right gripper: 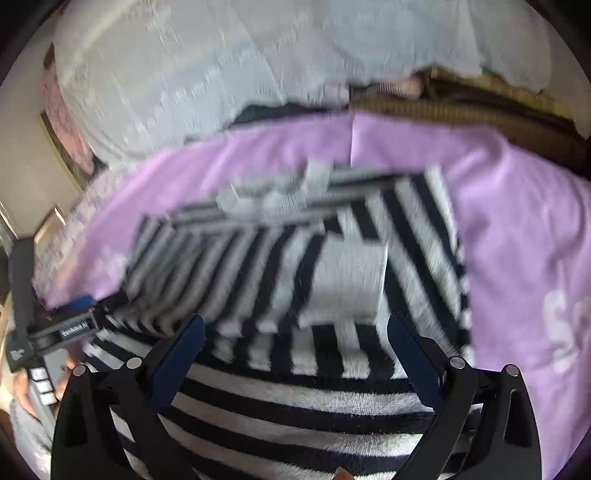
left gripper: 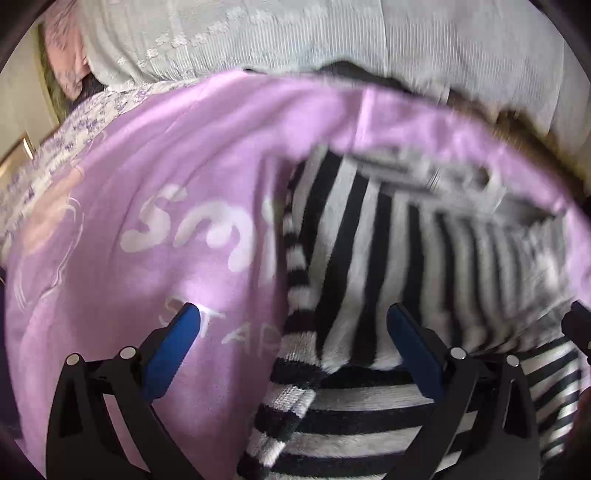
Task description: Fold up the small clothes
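The left claw [left gripper: 293,321] stands with its blue-padded fingers [left gripper: 173,350] wide apart, holding nothing, low over the striped garment [left gripper: 354,258]. One pad hangs over the lilac cloth [left gripper: 177,155] on which the garment lies; the other sits above the black and white stripes, near the garment's ribbed edge. The right claw [right gripper: 295,330] is likewise spread and empty, both pads over the stripes.

In the right wrist view the striped garment [right gripper: 280,402] fills the near ground, its lower part folded so the bands run crosswise while those beyond run lengthwise. A plain white patch [right gripper: 347,280] lies on it just past the right claw. To the garment's left edge the left claw's body [right gripper: 70,328] shows, held by a hand [right gripper: 22,391] partly in view.

The lilac cloth [right gripper: 517,236] spreads out around the garment on both sides and past it, and bears pale lettering [left gripper: 199,229] to the garment's left in the left wrist view. Left of that lies a floral-printed fabric [left gripper: 74,147].

Beyond the lilac cloth a pale, ribbed cover with embroidered flowers [left gripper: 258,33] rises across the far ground. A woven brown thing [right gripper: 461,103], too blurred to name, lies to its right.
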The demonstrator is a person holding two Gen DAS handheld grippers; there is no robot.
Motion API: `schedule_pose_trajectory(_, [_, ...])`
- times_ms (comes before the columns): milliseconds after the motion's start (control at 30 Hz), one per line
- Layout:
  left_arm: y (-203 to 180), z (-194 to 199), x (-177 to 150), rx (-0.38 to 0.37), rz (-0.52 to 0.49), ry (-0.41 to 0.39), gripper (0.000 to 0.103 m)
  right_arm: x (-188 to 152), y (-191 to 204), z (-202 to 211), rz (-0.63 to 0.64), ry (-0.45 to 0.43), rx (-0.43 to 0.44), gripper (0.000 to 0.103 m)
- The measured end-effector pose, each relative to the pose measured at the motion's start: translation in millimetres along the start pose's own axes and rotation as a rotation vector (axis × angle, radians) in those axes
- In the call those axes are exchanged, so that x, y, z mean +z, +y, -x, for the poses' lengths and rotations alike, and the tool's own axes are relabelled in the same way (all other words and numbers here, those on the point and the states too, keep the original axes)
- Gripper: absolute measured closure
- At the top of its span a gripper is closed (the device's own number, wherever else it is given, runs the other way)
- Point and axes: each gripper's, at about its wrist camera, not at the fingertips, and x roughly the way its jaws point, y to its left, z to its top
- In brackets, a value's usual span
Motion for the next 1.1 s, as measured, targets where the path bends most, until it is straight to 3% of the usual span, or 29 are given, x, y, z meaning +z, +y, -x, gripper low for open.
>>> schedule_pose_trajectory(67, [4, -7, -6, -0.017, 0.028, 0.009, 0.004, -7, 7, -3, 0.066, -0.046, -0.036, 0.003])
schedule_pose_trajectory(167, [16, 14, -11, -0.067, 0.055, -0.004, 0.005, -6, 3, 14, 0.035, -0.044, -0.03, 0.004])
schedule_pose_trajectory(233, [23, 31, -22, -0.103, 0.059, -0.033, 0.005, -12, -16, 57, -0.083, -0.156, -0.002, 0.004])
schedule_pose_trajectory(300, [30, 48, -39, -0.146, 0.028, -0.049, 0.005, -18, -25, 89, -0.078, -0.206, 0.043, 0.003])
schedule_pose_trajectory(367, [32, 54, -56, -0.156, 0.005, -0.047, 0.005, -34, -28, 110, -0.033, -0.221, 0.029, 0.003])
schedule_pose_trajectory(467, [22, 47, -80, -0.14, -0.059, 0.001, 0.005, -69, -34, 108, 0.006, -0.176, -0.011, 0.003])
schedule_pose_trajectory(567, [10, 51, -94, -0.055, -0.136, -0.02, 0.005, -111, -38, 70, 0.063, -0.029, -0.156, 0.003])
schedule_pose_trajectory(600, [9, 53, -95, -0.051, -0.142, -0.022, 0.005, -119, -39, 76, 0.064, -0.065, -0.145, 0.003])
schedule_pose_trajectory(833, [38, 65, -119, -0.12, -0.099, 0.007, 0.004, -134, -45, 89, 0.063, -0.06, -0.085, 0.003])
schedule_pose_trajectory(1100, [75, 92, -162, -0.282, -0.097, 0.005, 0.005, -166, -38, 118, 0.121, -0.075, 0.018, 0.003])
